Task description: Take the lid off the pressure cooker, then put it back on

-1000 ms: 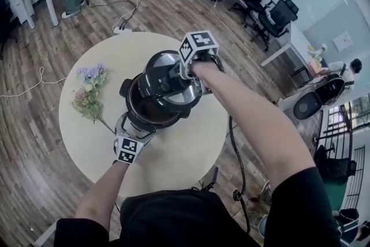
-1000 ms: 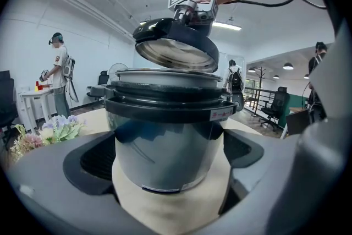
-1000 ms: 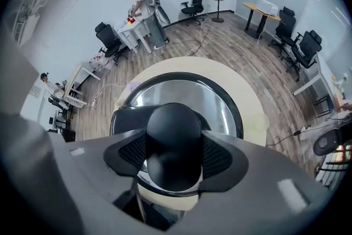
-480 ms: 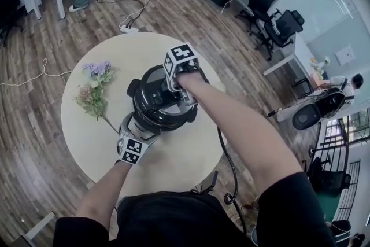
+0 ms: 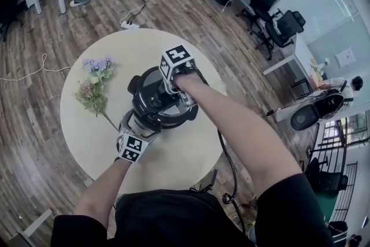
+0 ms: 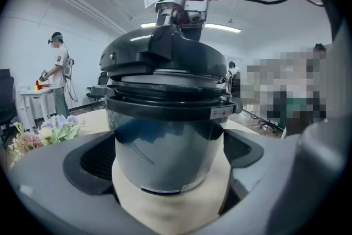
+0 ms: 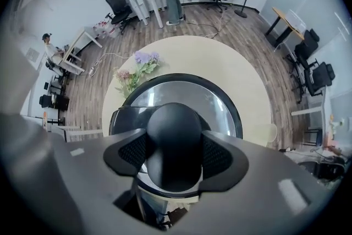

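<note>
Pressure cooker [image 6: 165, 154] stands at the middle of the round beige table [image 5: 191, 153]: bright steel body, black collar, dark glossy lid [image 5: 151, 98] on top of it. I cannot tell whether the lid is fully seated. My right gripper [image 7: 175, 147] points straight down, and its pads are clenched on the lid's round black knob [image 7: 174, 135]. My right forearm reaches in from the near right. My left gripper [image 6: 169, 167] comes in low from the near left, its jaws closed on the steel body, one pad against each side. The left gripper view alone shows a thin strip of bright metal between the lid and the collar. The right gripper view alone shows the lid's shiny top ring from above. A flower bunch [image 5: 92, 87] lies on the table left of the cooker, apart from it.
</note>
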The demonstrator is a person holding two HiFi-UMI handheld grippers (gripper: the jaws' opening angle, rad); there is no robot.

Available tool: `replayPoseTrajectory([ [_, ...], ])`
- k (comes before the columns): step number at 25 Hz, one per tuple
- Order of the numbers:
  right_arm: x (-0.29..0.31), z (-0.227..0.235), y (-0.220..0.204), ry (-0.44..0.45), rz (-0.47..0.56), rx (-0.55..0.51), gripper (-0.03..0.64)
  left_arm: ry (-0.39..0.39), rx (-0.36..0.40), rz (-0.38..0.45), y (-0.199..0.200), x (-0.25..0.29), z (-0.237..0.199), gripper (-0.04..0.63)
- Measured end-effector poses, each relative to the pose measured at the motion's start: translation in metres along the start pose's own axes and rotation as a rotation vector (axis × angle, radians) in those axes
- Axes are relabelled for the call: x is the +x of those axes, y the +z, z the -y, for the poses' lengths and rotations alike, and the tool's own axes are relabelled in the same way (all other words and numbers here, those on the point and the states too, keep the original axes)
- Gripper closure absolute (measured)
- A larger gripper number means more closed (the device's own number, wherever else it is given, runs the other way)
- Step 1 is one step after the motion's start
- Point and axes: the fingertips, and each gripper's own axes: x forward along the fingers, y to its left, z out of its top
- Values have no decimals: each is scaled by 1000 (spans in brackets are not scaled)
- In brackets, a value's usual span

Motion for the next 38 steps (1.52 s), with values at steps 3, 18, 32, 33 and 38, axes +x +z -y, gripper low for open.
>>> replayPoseTrajectory([
  [3, 3, -3, -2, -21, -6, -48, 331, 0, 0, 3, -1, 0, 0, 6],
  [18, 13, -11, -10, -68, -42, -209, 330, -1, -2, 1, -1, -1, 0, 6],
  [32, 19, -11, -7, -68, -25, -271, 330, -4, 1, 4, -2, 1, -1, 6],
  [33, 19, -11, -7, -68, -23, -276, 328, -4, 0, 3, -2, 1, -1, 6],
  [38, 18, -14, -10, -73, -39, -328, 327, -3, -1, 1, -2, 0, 0, 6],
])
